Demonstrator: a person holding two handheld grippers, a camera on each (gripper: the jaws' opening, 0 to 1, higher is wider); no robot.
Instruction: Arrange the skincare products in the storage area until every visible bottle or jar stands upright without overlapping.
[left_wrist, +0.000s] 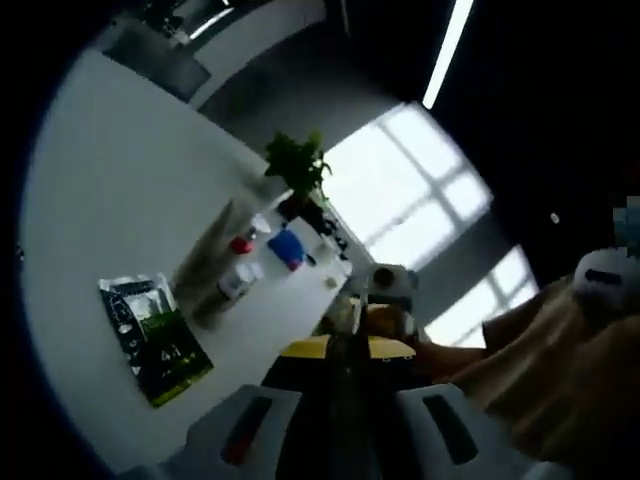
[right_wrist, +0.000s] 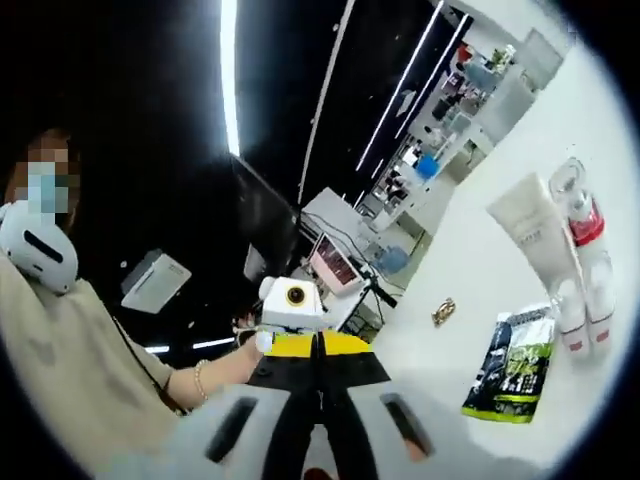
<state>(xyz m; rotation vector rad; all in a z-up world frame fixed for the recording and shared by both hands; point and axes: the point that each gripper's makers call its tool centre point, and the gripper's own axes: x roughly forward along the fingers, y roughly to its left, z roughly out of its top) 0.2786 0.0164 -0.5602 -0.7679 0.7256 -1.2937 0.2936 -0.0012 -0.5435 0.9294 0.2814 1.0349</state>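
Lying on white counter (left_wrist: 110, 200) beside green sachet (left_wrist: 155, 338): cream tube (left_wrist: 205, 255), small bottles (left_wrist: 240, 280); both hand-held grippers, left (left_wrist: 345, 400) and right (right_wrist: 320, 410), closed, empty, held well clear; approach tube squarely, grip mid-body, stand upright, apart from neighbours.

We see flat green-black sachet (left_wrist: 155, 338) on white table (left_wrist: 110, 200); long beige tube (left_wrist: 212, 252) beside it, small white red-capped bottles (left_wrist: 243, 240) past tube, potted green plant (left_wrist: 298, 168) behind.

one green sachet (right_wrist: 512, 365), one cream tube (right_wrist: 535, 240), two red-trimmed bottles (right_wrist: 590, 250), one potted plant (left_wrist: 298, 165)
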